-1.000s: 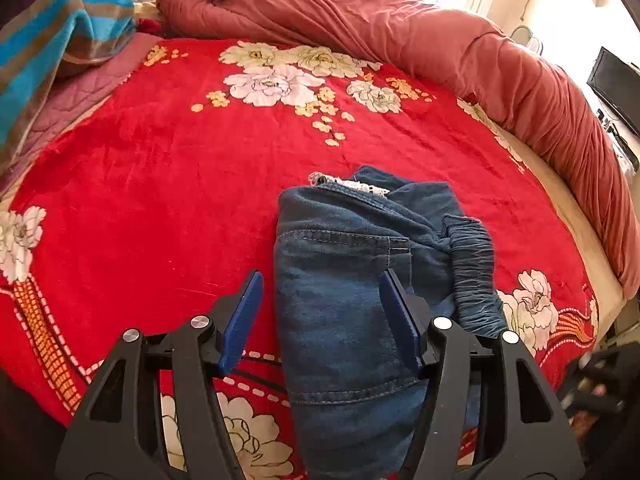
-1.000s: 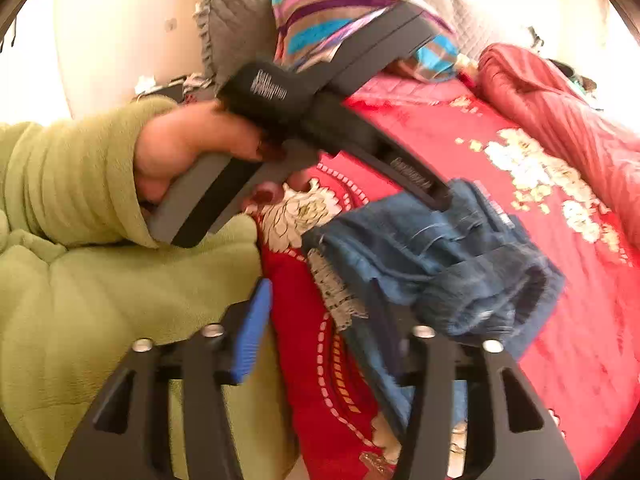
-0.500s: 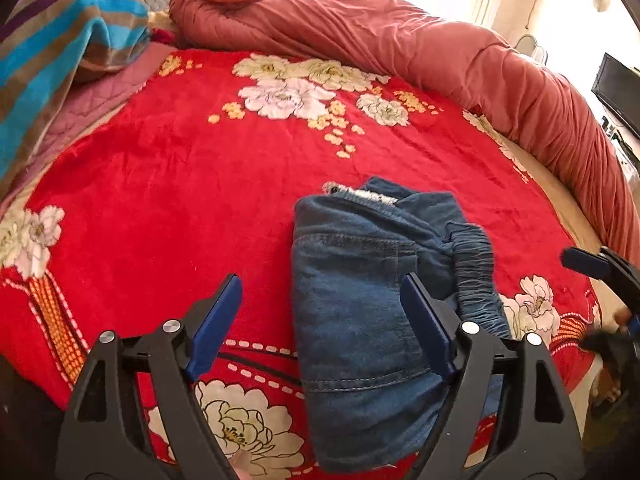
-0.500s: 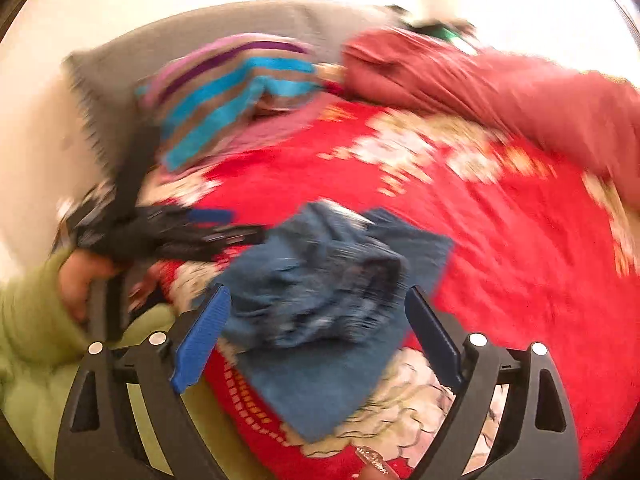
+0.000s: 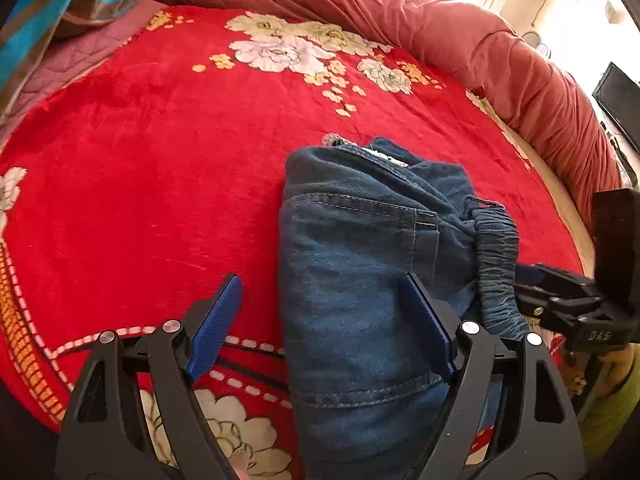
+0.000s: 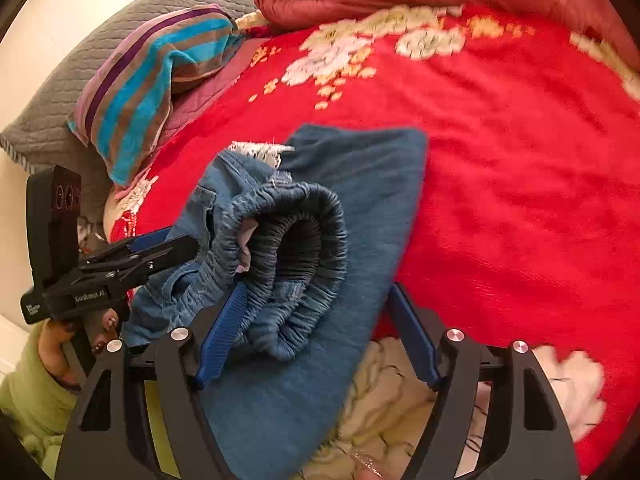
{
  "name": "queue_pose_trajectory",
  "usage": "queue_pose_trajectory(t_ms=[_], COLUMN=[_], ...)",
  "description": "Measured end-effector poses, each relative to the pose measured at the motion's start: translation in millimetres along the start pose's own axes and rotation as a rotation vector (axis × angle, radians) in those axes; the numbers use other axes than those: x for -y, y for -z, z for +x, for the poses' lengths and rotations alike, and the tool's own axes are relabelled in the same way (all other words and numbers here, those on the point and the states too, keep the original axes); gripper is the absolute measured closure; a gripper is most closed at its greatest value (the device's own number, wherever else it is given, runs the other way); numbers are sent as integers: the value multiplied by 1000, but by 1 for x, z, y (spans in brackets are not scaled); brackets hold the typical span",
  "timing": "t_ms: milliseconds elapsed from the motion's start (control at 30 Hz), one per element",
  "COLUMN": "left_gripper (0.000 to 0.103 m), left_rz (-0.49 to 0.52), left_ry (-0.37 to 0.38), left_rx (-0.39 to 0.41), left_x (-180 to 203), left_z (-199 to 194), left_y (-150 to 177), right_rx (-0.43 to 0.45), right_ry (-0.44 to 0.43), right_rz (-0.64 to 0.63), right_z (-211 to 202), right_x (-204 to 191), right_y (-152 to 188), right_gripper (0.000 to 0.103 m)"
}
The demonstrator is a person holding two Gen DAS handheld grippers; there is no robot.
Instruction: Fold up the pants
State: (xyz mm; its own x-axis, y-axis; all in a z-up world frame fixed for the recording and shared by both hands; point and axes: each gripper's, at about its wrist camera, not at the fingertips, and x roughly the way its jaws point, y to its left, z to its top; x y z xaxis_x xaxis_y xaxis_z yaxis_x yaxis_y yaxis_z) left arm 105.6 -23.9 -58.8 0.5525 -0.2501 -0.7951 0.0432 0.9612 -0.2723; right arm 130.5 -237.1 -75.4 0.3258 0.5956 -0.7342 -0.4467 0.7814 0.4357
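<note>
Folded blue denim pants (image 5: 360,264) lie on a red flowered blanket (image 5: 160,160) near the bed's front edge, with the gathered elastic waistband (image 6: 296,240) rolled on top. My left gripper (image 5: 322,284) hovers open over the pants' left edge, one finger above the blanket and the other above the denim. Seen from the right wrist view, the left gripper (image 6: 188,246) reaches the pants from the left. My right gripper (image 6: 316,288) straddles the waistband roll. Its jaws are closing and the pads do not pinch it. The right gripper (image 5: 524,280) shows at the waistband's right side.
A rolled dusty-red duvet (image 5: 440,28) runs along the far and right edge of the bed. A striped pillow (image 6: 152,80) leans on a grey quilted cushion (image 6: 80,80) at the head. A hand in a green sleeve (image 6: 28,384) holds the left gripper.
The right gripper has swung across, rolled level and come down over the waistband. The left gripper's jaws widened early on and it sank a little toward the pants.
</note>
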Motion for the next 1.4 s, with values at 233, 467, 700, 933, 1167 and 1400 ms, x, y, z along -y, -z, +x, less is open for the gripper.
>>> queue_pose_trajectory(t_ms=[233,467,700,933,1167,1400], left_gripper=[52,71,71,70,70,63], left_rz=[14,46,29,57,48,34], left_ry=[39,34,28,-22,-46,-68], left_rx=[-24,33,127,175,135,105], left_x=[9,23,19,19,9,0], left_z=[14,-1,-13,-3,24,33], left_y=[-4,-18,-57,-88,-90,-82], right_rx=[25,111,183,198,156,122], right_ry=[-43,-93,-22,36,93,164], right_rz=[-25,-146,-236,-252,-247,-189], right_z=[11,-10,-11,3,22,29], right_x=[1,-23,-38,-27,-18,-3], right_y=[-10,-23,-69,-100,-104,-96], right_gripper=[35,72,72,72,71,56])
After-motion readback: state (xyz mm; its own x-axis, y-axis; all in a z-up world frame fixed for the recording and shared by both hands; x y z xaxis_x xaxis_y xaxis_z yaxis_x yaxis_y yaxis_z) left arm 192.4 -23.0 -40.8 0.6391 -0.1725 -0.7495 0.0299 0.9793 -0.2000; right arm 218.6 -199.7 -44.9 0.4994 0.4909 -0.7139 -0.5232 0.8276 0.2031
